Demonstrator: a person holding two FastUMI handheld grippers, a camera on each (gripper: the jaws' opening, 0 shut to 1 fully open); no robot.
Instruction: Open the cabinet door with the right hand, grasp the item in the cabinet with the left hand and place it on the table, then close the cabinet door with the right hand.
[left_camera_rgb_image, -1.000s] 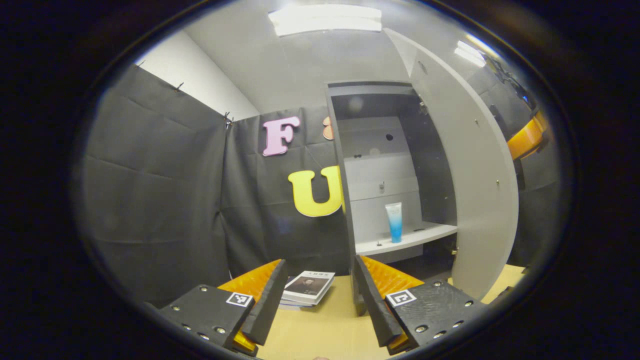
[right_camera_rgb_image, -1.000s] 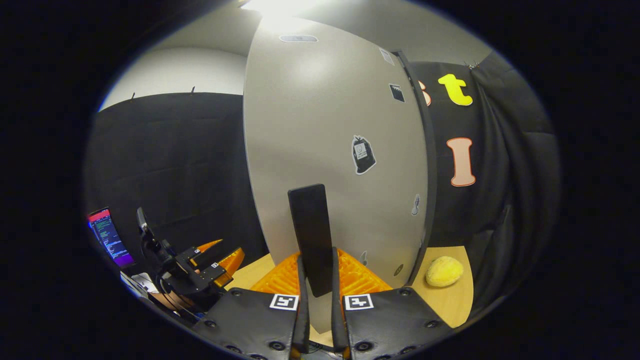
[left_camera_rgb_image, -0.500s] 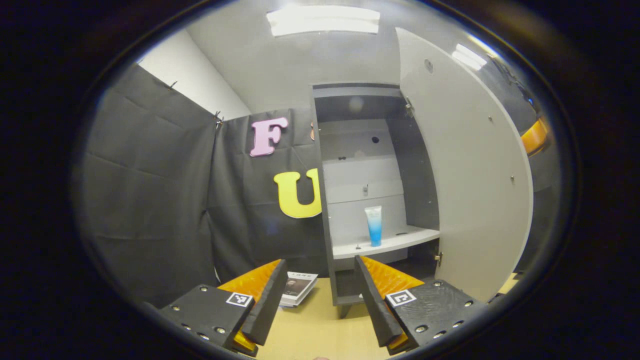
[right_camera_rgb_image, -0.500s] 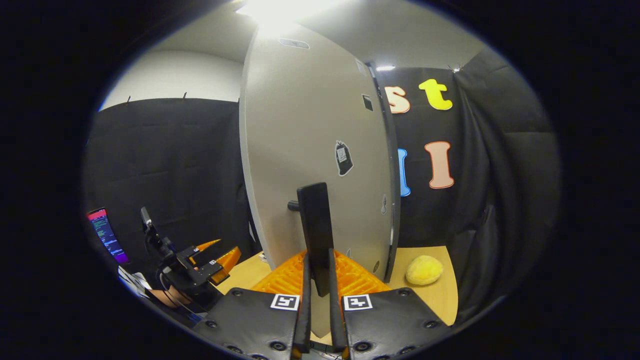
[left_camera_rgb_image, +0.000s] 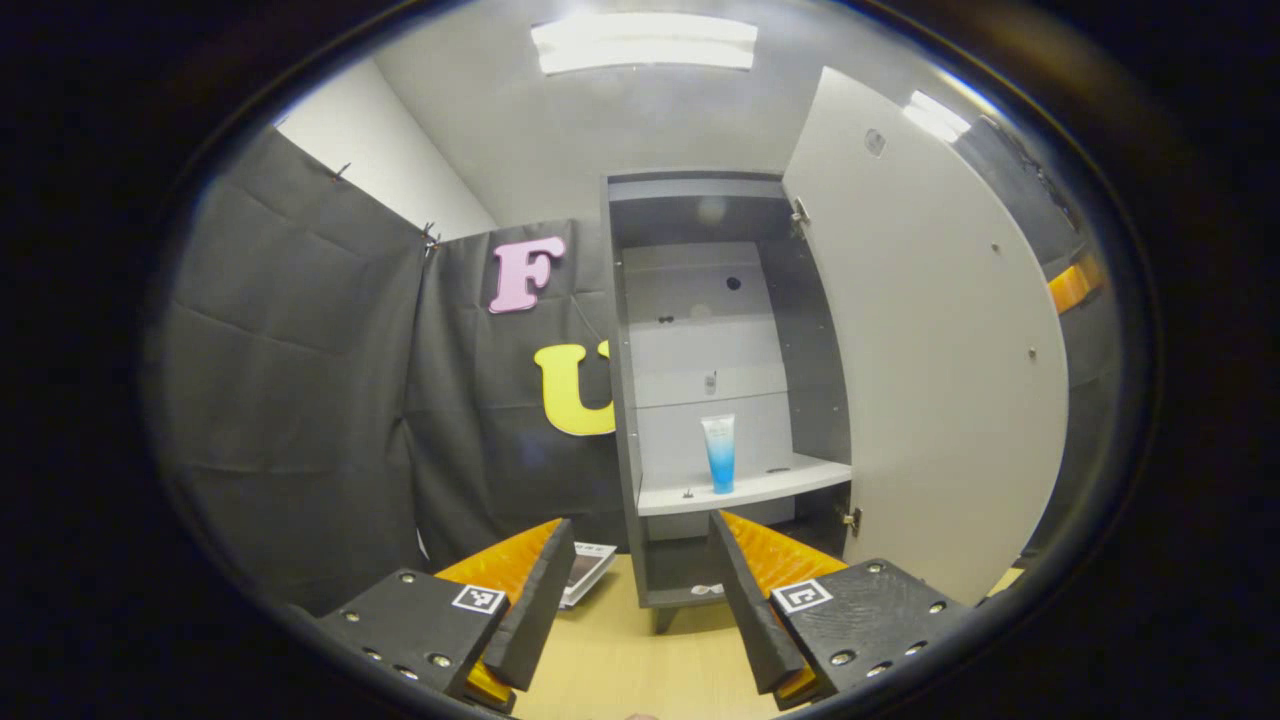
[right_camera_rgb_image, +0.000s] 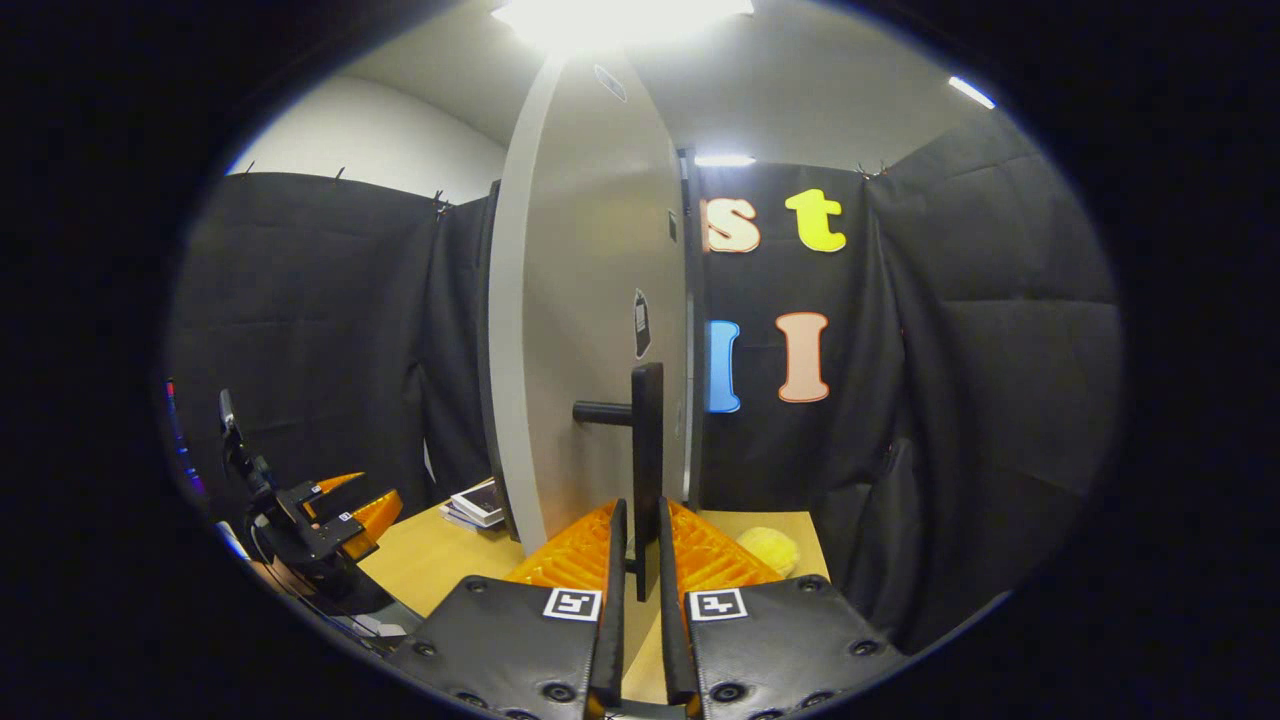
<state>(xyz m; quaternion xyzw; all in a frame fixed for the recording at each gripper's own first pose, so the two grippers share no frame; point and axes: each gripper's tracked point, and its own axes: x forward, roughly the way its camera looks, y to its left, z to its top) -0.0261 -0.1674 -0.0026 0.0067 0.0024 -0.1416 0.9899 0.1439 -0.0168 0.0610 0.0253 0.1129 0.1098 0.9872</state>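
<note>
The grey cabinet (left_camera_rgb_image: 625, 400) stands on the table with its door (left_camera_rgb_image: 930, 340) swung wide to the right. A white and blue tube (left_camera_rgb_image: 718, 455) stands upright on the cabinet's lower shelf (left_camera_rgb_image: 780, 485). My left gripper (left_camera_rgb_image: 640, 590) hovers open over the table, well short of the cabinet, nothing between its fingers. In the right gripper view the door (right_camera_rgb_image: 590, 330) shows nearly edge-on. My right gripper (right_camera_rgb_image: 640, 560) is shut on the door's black bar handle (right_camera_rgb_image: 647, 440). The left gripper (right_camera_rgb_image: 330, 515) appears low at the left there.
A stack of books (left_camera_rgb_image: 585, 565) lies on the wooden table (left_camera_rgb_image: 620, 660) left of the cabinet's foot, also books (right_camera_rgb_image: 478, 503) in the right gripper view. A yellow soft lump (right_camera_rgb_image: 770, 548) sits on the table behind the door. Black cloth walls surround the booth.
The door has swung further open with my right gripper on its handle. More of the cabinet's inside shows in the left gripper view; the tube has not moved on its shelf.
</note>
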